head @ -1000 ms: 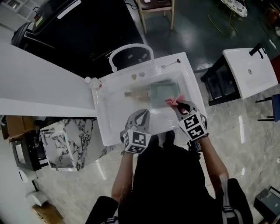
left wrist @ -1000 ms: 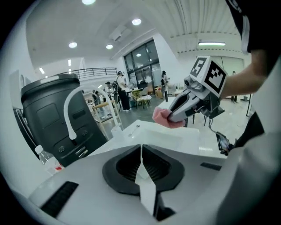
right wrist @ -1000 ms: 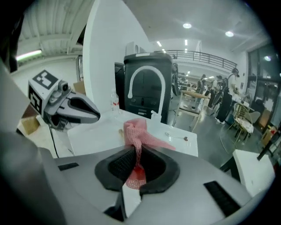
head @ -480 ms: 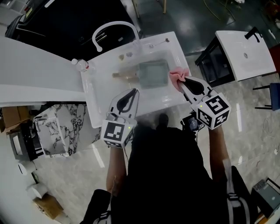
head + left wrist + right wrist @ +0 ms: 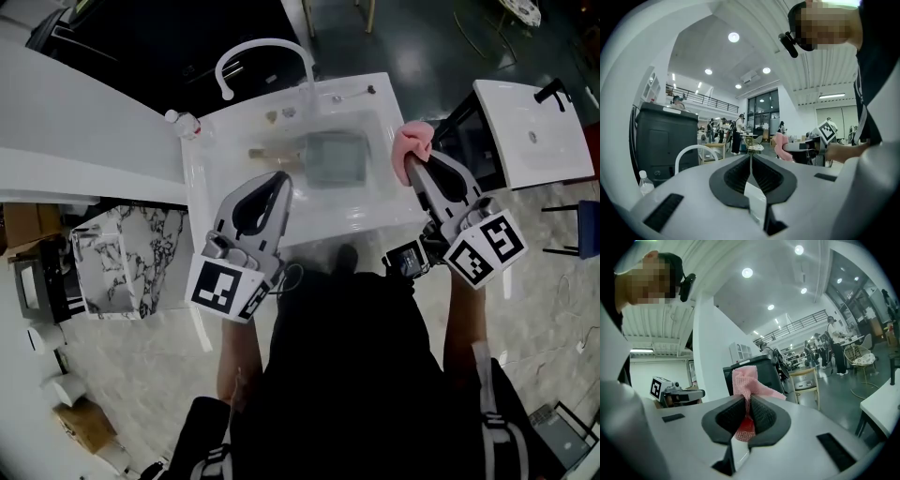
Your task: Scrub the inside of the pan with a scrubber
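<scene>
We logged the pan [image 5: 333, 157] flat in the sink [image 5: 375, 217], toward its far edge. The right tongs [image 5: 415, 161] pinched the pink scrubber [image 5: 413, 139] by one fold, leaving its bulk free for scrubbing, well above the pan. The left tongs [image 5: 278, 180] were closed, empty.

Head view high, steeply down onto sink [image 5: 349, 206]; gripper views level (shared hall [image 5: 754, 117])

A square grey pan [image 5: 335, 157] with a pale wooden handle lies flat in the white sink [image 5: 202, 192], toward its far right corner, with the handle pointing left. A crumpled pink mesh scrubber [image 5: 413, 141] is pinched between the jaws of the right gripper [image 5: 413, 165], above the sink's right edge.
</scene>
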